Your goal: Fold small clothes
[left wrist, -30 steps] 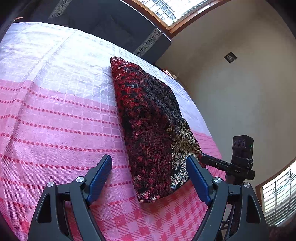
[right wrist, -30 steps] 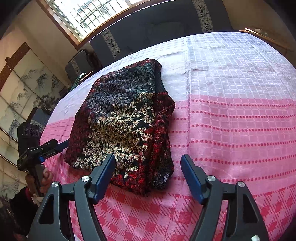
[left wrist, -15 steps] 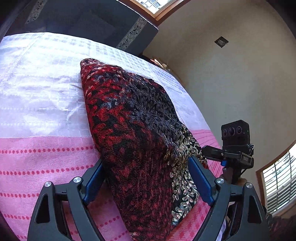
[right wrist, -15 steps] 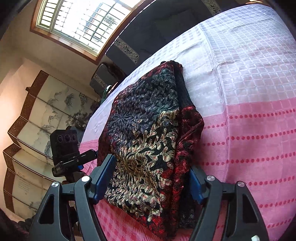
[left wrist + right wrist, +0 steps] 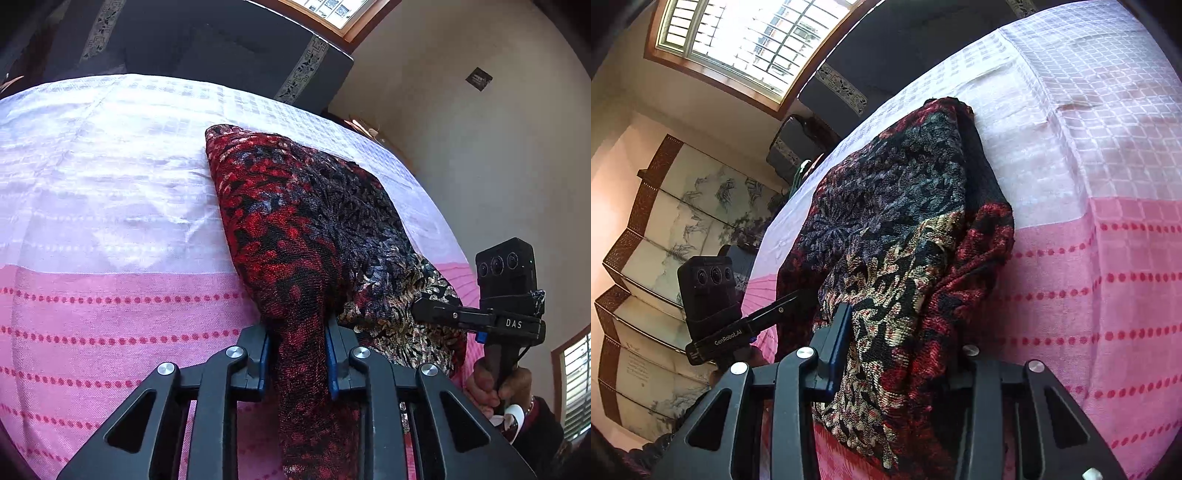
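From your left wrist camera: your left gripper (image 5: 298,363) has its jaws closing on the near edge of the red-and-black patterned garment (image 5: 295,236), and the blue pads (image 5: 263,363) are already pressing a bunched ridge of fabric between them. The rest of the garment lies on the pink-and-white checked bedspread (image 5: 110,229), stretching away toward the dark headboard (image 5: 221,40). Off to the right you can see your right gripper (image 5: 432,314) reaching in at the garment's gold-patterned corner, with your hand (image 5: 495,384) wrapped round its handle.

Now the right wrist camera: your right gripper (image 5: 897,354) is closing too, and the garment (image 5: 901,236) fills the gap. The left blue pad (image 5: 842,347) is tight against the gold-leaf cloth; the other pad is buried under the fabric, so you can't see it, but the cloth drapes over and through the jaws as though pinched. Your left gripper (image 5: 786,306) shows at the left, nosing into the same near edge, in front of the painted folding screen (image 5: 665,229).

So you look to be at the pick-up for a fold: both near corners taken, nothing turned over yet. Next, I'd say, lift both corners evenly and carry them toward the far edge, keeping the two grips level so the layers don't slide or twist.
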`<control>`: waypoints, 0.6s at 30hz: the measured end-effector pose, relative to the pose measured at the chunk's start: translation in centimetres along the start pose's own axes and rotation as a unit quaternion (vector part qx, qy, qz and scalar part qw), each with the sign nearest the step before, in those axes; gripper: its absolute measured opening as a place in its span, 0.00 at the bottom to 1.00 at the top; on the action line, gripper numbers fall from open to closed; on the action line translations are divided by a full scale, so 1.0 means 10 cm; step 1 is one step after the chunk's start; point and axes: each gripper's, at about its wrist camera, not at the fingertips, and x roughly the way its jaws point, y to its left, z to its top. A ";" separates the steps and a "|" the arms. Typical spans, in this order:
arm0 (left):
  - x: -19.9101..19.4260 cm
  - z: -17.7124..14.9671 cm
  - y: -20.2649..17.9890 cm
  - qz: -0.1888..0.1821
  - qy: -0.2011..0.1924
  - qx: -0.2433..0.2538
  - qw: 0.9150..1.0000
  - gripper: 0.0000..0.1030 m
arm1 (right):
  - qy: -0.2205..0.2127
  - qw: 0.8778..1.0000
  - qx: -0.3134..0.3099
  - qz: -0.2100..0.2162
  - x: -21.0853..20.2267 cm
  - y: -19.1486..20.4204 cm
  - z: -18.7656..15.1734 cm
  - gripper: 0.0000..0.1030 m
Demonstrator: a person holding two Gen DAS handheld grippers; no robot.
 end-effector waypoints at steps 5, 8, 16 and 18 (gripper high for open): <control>-0.02 -0.05 -0.15 0.040 -0.013 0.028 0.999 0.23 | 0.001 1.000 -0.009 -0.015 0.01 0.05 -0.03 0.23; -0.03 -0.08 -0.19 0.054 -0.016 0.035 0.998 0.23 | -0.001 1.000 -0.007 -0.015 0.01 0.05 -0.07 0.23; -0.07 -0.13 -0.34 0.101 -0.023 0.060 0.993 0.23 | -0.002 1.000 0.001 -0.011 0.05 0.09 -0.18 0.23; -0.08 -0.14 -0.35 0.108 -0.024 0.061 0.992 0.23 | -0.001 1.000 0.001 -0.009 0.06 0.10 -0.19 0.23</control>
